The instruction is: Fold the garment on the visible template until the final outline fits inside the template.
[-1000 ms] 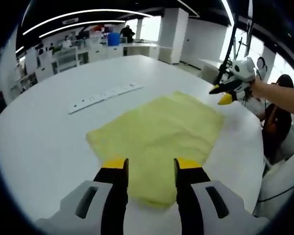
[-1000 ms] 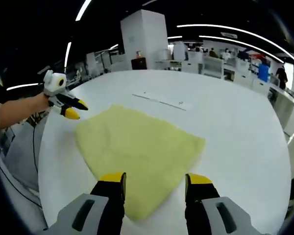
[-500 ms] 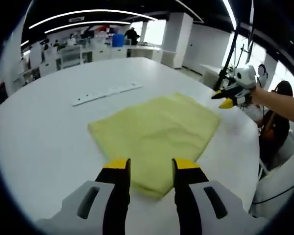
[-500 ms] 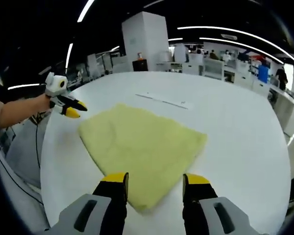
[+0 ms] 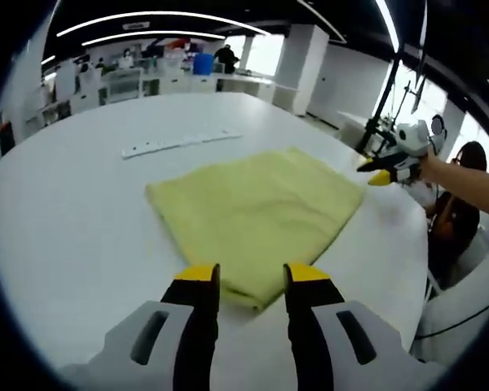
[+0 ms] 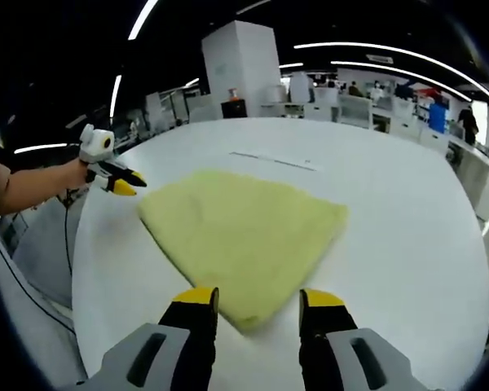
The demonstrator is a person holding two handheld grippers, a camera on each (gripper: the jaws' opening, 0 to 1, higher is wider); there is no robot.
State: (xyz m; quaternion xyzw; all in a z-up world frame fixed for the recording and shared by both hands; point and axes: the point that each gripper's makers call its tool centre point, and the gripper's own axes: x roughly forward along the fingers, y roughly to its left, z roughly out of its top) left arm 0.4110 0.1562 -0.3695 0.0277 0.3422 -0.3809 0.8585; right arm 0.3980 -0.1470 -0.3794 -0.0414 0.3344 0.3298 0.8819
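Note:
A pale yellow cloth (image 5: 253,208) lies flat and folded on the round white table (image 5: 65,236). Its near corner reaches between the jaws of my left gripper (image 5: 251,277), which stands open with nothing held. In the right gripper view the same cloth (image 6: 244,228) points a corner at my right gripper (image 6: 258,297), also open and empty. The right gripper (image 5: 385,167), held in a hand, hovers by the cloth's far right corner. The left gripper (image 6: 114,179) hangs beside the cloth's left corner. No template outline can be made out on the table.
A white power strip (image 5: 179,142) lies on the table beyond the cloth, also seen as a thin strip (image 6: 273,159). The table edge (image 5: 416,285) curves close on the right. A person (image 5: 471,155) sits past that edge. Office desks fill the background.
Both views have drawn back a little, so the cloth's near corner now ends between the jaws instead of under them. The cloth has not moved. Both grippers stay open.

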